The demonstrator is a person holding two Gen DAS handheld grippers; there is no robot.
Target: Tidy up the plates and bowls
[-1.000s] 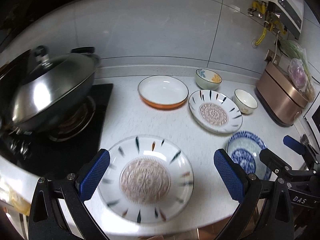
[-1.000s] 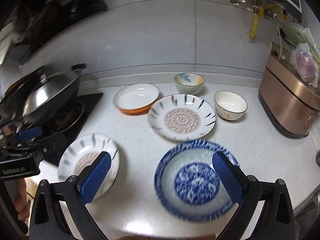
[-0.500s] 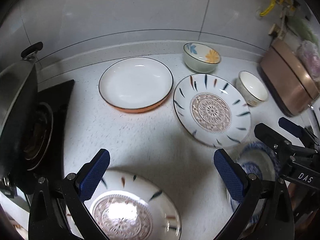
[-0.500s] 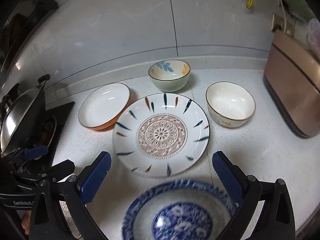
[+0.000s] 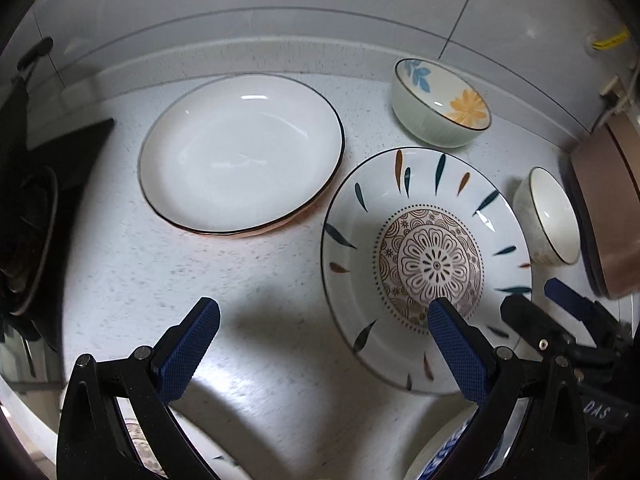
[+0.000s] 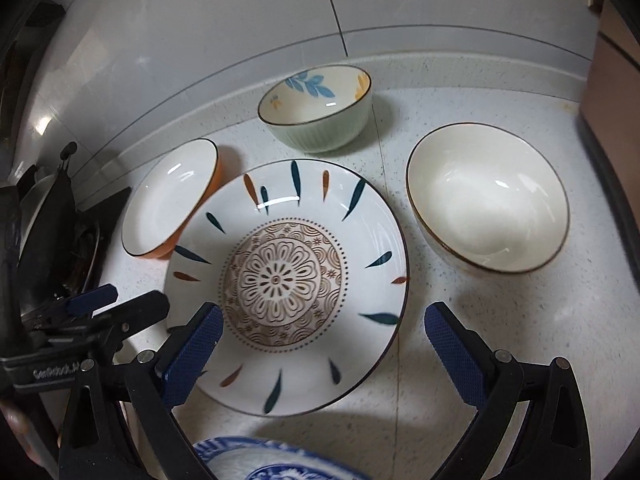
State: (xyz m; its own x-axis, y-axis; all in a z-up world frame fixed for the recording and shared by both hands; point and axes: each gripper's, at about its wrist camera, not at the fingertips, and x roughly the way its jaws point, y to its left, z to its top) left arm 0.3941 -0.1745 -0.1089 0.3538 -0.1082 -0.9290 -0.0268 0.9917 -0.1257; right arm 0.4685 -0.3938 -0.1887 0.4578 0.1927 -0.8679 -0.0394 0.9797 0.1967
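Glossy round mandala plate

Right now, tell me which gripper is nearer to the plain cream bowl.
Right. The right gripper hangs open with its right finger just short of the plain cream bowl. The left gripper, also open, sits further left, with the mandala plate between them.

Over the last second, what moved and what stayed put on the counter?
Both tools advanced over the counter toward the wall: the left tool passed the near patterned plate, the right tool passed the blue plate toward the far patterned plate. Both remain open, holding nothing. No dish moved.
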